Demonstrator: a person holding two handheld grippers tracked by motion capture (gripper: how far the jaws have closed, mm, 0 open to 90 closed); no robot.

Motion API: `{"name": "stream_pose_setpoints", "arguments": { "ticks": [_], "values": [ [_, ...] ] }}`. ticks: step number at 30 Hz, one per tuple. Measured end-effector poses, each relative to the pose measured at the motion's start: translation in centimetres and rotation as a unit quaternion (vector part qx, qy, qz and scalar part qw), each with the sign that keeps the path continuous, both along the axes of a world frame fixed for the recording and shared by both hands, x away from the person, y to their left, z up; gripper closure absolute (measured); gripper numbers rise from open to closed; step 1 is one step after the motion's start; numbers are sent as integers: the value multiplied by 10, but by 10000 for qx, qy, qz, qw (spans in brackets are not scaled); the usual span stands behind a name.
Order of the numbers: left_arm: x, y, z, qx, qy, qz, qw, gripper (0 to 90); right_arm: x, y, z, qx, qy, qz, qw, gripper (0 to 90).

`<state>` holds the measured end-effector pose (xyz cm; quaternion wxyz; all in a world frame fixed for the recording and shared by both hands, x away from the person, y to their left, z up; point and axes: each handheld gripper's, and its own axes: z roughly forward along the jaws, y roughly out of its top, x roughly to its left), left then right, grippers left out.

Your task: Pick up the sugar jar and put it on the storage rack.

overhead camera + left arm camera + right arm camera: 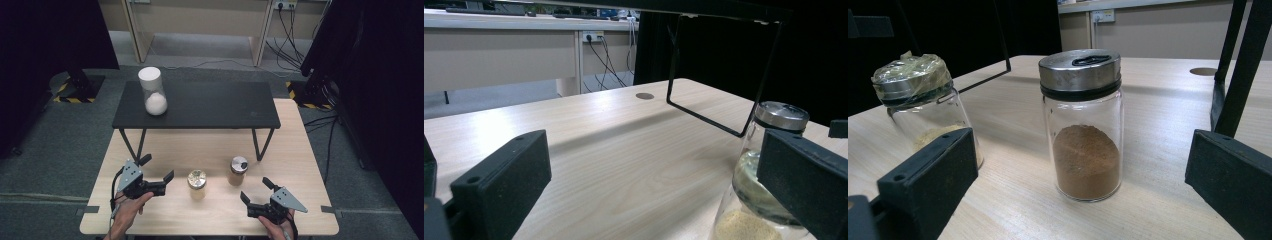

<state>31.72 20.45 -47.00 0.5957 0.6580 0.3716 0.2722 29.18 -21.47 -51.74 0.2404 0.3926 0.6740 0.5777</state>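
Note:
A glass jar of brown powder with a metal shaker lid (237,171) (1083,135) stands on the wooden table (210,212). To its left stands a jar of pale powder with film over its lid (197,184) (923,110) (739,227). My left gripper (158,167) (651,190) is open, just left of the pale jar, which sits by its right jaw. My right gripper (255,188) (1078,182) is open, with the brown jar a little ahead of its jaws and nothing between them. A hand holds each gripper.
A low black shelf (210,105) on thin metal legs (1243,65) stands across the far half of the table. On its left end stands a tall clear jar with a white lid (153,91) and white powder inside. Cables trail on the floor beyond.

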Motion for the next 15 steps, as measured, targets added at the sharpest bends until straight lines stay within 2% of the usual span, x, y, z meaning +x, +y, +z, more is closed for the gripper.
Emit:
{"name": "stream_pose_setpoints", "arguments": {
  "ticks": [15],
  "values": [
    [-9, 0, -22, 60, -18, -45, 10000, 3, 0, 0, 1, 6, -33, 6, 10000, 6]
  ]
}}
